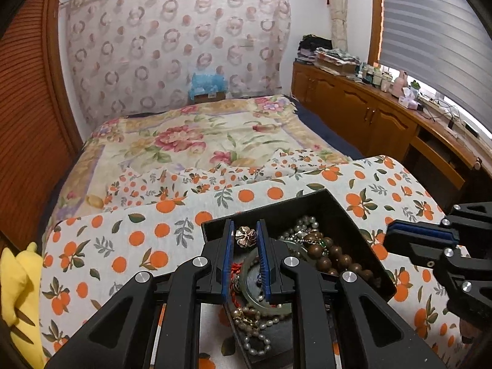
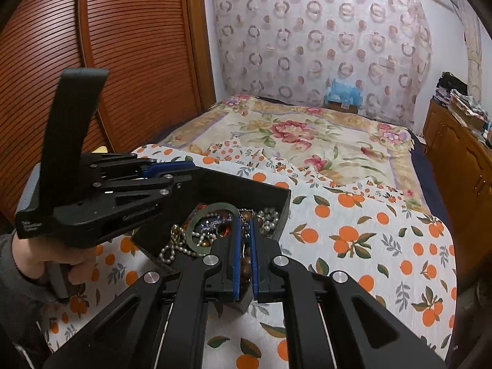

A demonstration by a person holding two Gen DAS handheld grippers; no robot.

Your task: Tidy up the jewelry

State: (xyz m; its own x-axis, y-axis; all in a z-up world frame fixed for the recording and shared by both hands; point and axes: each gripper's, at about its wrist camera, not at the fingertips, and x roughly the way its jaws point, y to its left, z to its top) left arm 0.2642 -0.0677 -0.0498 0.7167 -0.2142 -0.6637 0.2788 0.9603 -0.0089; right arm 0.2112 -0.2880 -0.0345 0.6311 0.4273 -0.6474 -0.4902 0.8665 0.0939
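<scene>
A black jewelry box (image 1: 335, 206) sits on the orange-print cloth; it also shows in the right wrist view (image 2: 276, 193). It holds a pale green bangle (image 1: 270, 303), pearl strands (image 1: 255, 332), brown wooden beads (image 1: 332, 255) and a gold flower brooch (image 1: 245, 236). My left gripper (image 1: 244, 230) is over the box, jaws narrowly apart with the brooch between the tips; contact is unclear. My right gripper (image 2: 245, 224) hangs over the box's near corner, jaws nearly closed with brown beads (image 2: 244, 269) seen between the pads. The bangle (image 2: 212, 209) lies ahead of it.
The orange-print cloth (image 1: 129, 246) covers the surface in front of a floral bedspread (image 1: 196, 135). A yellow plush (image 1: 18, 276) lies at the left edge. A wooden cabinet (image 1: 384, 113) with bottles runs along the right. A louvred wardrobe (image 2: 129, 46) stands to the left.
</scene>
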